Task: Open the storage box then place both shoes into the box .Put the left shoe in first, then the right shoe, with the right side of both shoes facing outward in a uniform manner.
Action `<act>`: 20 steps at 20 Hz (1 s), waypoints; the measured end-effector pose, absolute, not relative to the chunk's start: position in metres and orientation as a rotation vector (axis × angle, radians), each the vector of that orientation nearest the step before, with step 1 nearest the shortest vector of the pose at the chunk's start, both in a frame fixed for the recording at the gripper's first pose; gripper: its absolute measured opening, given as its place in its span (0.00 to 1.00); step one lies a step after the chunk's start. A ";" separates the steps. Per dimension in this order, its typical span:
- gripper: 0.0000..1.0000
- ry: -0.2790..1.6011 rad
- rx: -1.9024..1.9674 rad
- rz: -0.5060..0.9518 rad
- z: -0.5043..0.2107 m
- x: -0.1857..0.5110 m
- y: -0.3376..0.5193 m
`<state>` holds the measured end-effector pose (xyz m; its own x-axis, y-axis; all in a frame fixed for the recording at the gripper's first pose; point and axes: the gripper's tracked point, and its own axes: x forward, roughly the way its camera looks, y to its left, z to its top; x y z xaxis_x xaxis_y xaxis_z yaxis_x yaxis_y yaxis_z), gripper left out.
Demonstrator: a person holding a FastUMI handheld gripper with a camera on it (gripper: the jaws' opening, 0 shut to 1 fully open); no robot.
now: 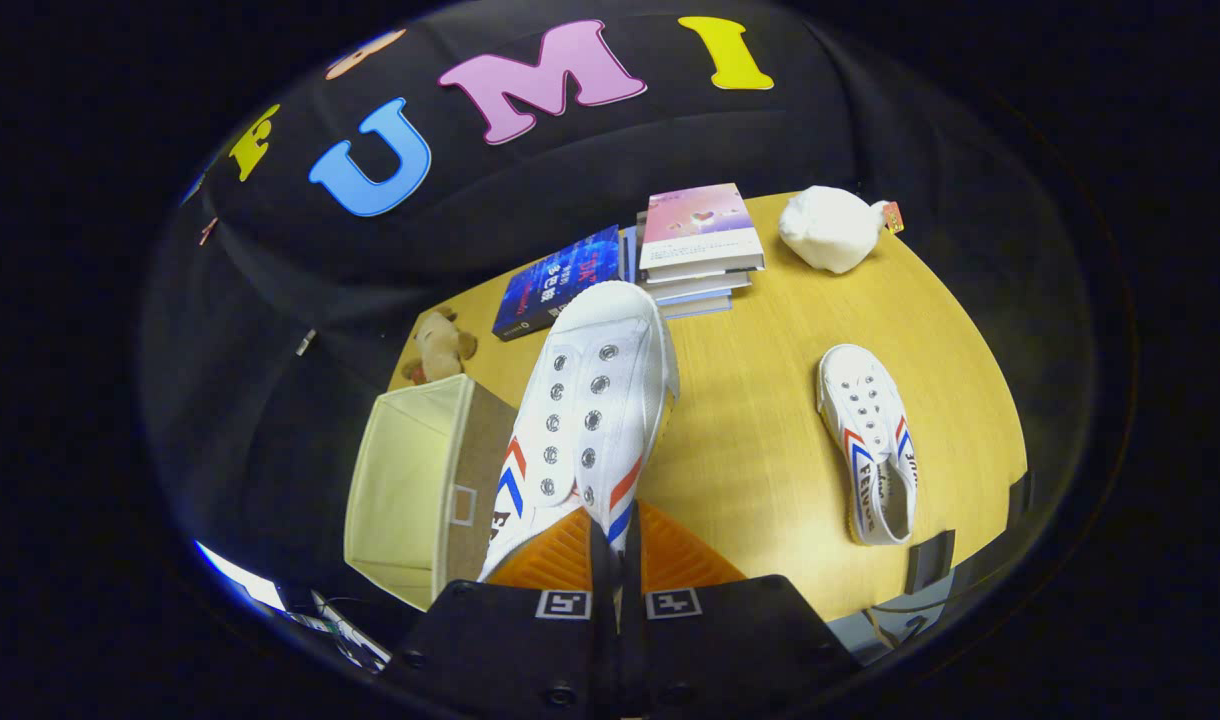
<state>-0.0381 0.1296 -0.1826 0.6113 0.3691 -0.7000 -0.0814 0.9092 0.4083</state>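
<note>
shoe lifted over the bench, box open below

the gripper [615, 560] has its jaws pinched narrow on the side wall of a white shoe [590, 400], toe pointing away toward the books [698, 245] at upper centre, carried high so it clears the rim of the open storage box [420, 490] at lower left. the other shoe [870, 440] lies flat on the bench [760, 440] at right, well apart, likely waiting its turn.

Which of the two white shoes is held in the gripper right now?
The shoe between the fingers, gripped by its collar beside the storage box; the other shoe lies apart on the table.
</note>
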 end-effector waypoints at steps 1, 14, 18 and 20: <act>0.05 0.876 0.362 0.280 -0.174 -0.041 0.142; 0.05 0.958 0.419 0.465 -0.159 -0.052 0.307; 0.05 0.994 0.407 0.488 -0.172 -0.059 0.343; 0.05 1.026 0.384 0.485 -0.187 -0.062 0.355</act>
<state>-0.0616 0.3546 -0.1874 0.4300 0.5514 -0.7149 -0.2022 0.8305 0.5189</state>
